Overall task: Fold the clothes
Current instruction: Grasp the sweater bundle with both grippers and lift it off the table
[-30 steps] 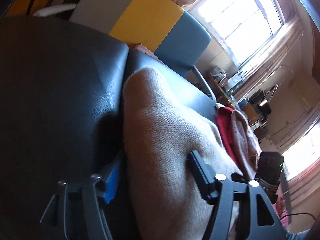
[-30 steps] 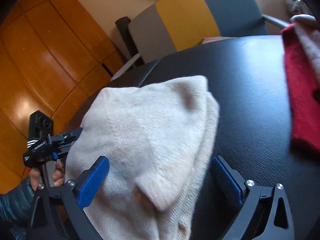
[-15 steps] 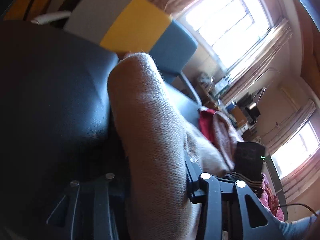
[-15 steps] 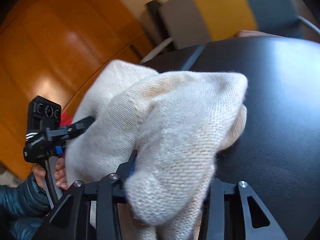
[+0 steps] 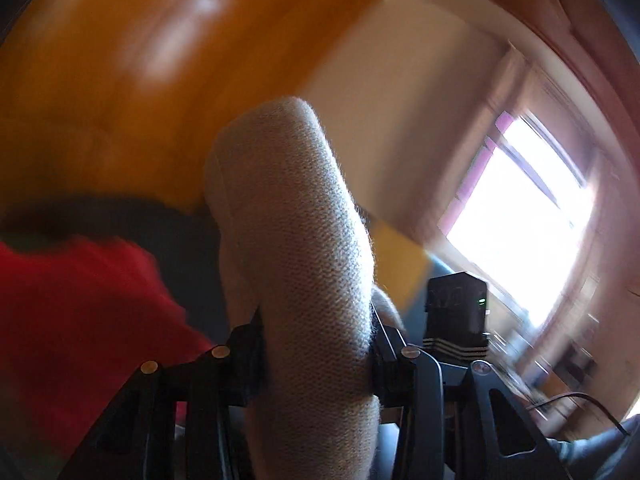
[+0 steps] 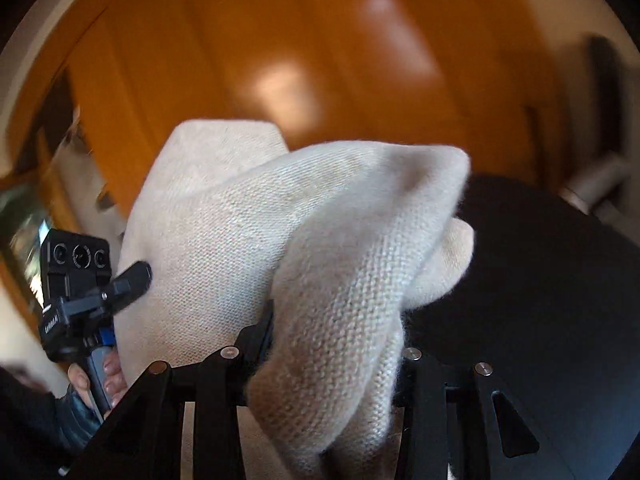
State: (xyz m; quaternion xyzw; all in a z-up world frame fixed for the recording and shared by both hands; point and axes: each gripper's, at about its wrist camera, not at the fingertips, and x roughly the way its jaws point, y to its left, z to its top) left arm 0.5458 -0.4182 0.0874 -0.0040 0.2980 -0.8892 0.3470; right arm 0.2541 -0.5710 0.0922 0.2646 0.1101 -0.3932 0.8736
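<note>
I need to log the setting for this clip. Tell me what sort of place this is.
Probably a room in a home or an office. Glossy orange wood panelling like cupboard doors, a bright window, and a dark tabletop beneath the cream knit garment that both grippers hold.

Orange wood panelling (image 6: 320,40) behind, blurred. Black table (image 6: 540,300) lower right in the right view. Bright window (image 5: 520,220) at right in the left view, cream wall (image 5: 400,100) beside it, cable (image 5: 580,400) below.
</note>
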